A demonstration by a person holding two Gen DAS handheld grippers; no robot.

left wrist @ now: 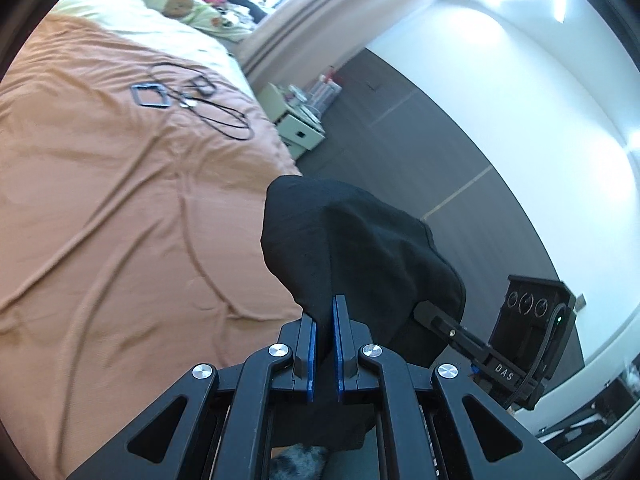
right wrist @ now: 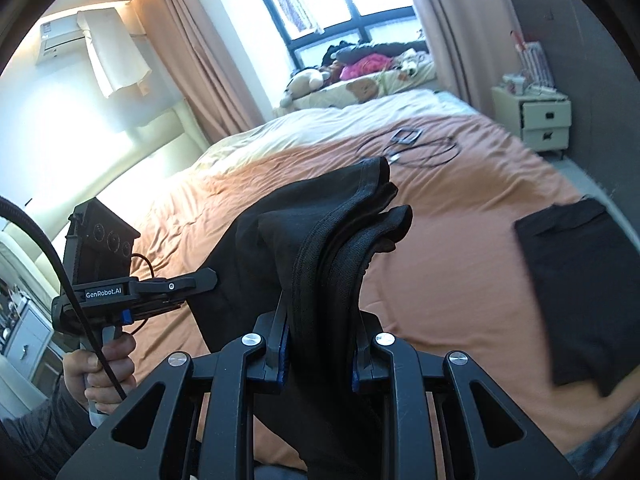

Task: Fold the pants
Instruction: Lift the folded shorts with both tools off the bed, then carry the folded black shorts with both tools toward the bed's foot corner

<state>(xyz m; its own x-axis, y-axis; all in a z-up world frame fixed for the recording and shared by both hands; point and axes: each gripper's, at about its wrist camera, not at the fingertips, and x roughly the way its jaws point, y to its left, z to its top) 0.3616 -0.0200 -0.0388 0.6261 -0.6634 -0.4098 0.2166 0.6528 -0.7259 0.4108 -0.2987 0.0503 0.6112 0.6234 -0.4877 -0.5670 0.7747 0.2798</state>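
Both tools are holding the black fabric pants [right wrist: 320,240] aloft above the orange bedspread [right wrist: 460,280], the left tool [left wrist: 324,312] pinching thin cloth, the right tool [right wrist: 320,320] clamping the bunched waistband; judged mid-lift, next laying them flat for folding.

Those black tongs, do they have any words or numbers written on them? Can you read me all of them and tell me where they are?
"DAS" on the body of the right tongs, seen from the left wrist view.
"GenRobot.AI" on the body of the left tongs, seen from the right wrist view.
The air conditioner has a small mark, too blurred to read.
Nothing readable on the black pants or the bed.
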